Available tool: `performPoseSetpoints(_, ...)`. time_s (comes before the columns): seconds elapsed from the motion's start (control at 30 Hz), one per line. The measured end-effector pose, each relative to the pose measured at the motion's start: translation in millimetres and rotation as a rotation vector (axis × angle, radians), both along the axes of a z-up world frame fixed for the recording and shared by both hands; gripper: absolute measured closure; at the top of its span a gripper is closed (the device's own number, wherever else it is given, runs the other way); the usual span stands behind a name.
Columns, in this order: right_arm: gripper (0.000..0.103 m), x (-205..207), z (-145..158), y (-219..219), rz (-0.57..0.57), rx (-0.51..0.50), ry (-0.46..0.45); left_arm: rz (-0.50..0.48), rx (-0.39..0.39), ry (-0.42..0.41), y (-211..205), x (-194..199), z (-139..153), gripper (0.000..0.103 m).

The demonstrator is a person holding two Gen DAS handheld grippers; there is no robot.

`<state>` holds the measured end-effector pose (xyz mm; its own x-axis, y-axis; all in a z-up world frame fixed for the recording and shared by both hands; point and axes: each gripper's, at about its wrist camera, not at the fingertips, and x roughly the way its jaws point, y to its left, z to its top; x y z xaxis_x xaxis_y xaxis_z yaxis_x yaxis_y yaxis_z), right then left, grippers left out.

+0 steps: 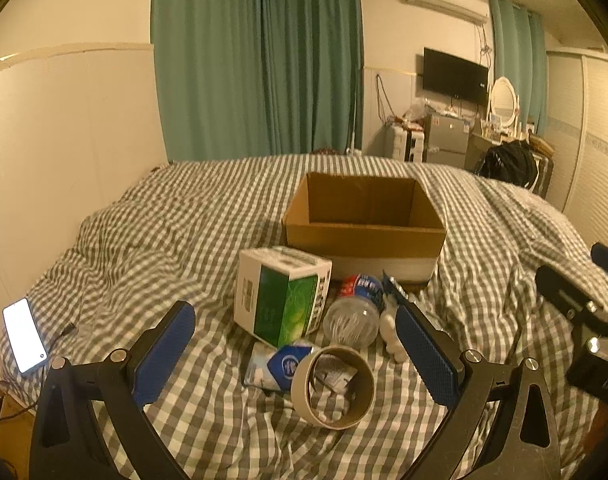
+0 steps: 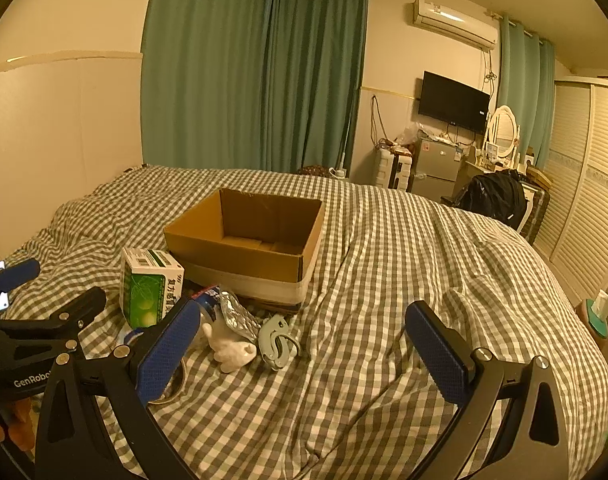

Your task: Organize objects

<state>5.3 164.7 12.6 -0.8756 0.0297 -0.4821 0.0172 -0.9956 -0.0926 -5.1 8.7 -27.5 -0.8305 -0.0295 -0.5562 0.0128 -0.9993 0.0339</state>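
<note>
An open cardboard box (image 1: 364, 236) (image 2: 239, 256) sits empty on the checked bed. Before it lies a small pile: a white and green carton (image 1: 279, 296) (image 2: 147, 286), a clear plastic bottle (image 1: 356, 312), a tape roll (image 1: 334, 386), a blue and white packet (image 1: 279, 366), a white figurine (image 2: 229, 348) (image 1: 392, 330), a silver blister pack (image 2: 237, 314) and a grey-blue clip (image 2: 277, 340). My left gripper (image 1: 297, 338) is open, its fingers either side of the pile. My right gripper (image 2: 304, 332) is open above bare bedding right of the pile.
A lit phone (image 1: 23, 334) lies at the bed's left edge. The checked duvet (image 2: 404, 264) spreads wide to the right and behind the box. The right gripper's body (image 1: 584, 312) shows at the left view's right edge. Green curtains, a wall and furniture stand beyond the bed.
</note>
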Motion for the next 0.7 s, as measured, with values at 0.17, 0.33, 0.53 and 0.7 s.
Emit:
performPoseSetpoints(0.17, 0.000, -10.6, -16.4, 4.2, -0.007, 0.003, -0.050, -0.003, -0.025, -0.080, 1.2, -7.6, -26.9, 0.001)
performPoseSetpoints(0.33, 0.000, -23.3, -37.0, 8.3, -0.015, 0.010, -0.107, -0.014, -0.046, -0.161, 3.6, -16.6, -57.1, 0.002)
performPoseSetpoints(0.53, 0.005, -36.7, -59.6, 9.9, -0.001, 0.003, -0.183, -0.043, -0.042, -0.244, 4.7, -28.3, -83.7, 0.038)
performPoseSetpoints(0.7, 0.005, -44.1, -69.8, 2.8, 0.022, 0.010, -0.215, -0.090, -0.026, -0.309, 3.4, -39.0, -105.2, 0.082)
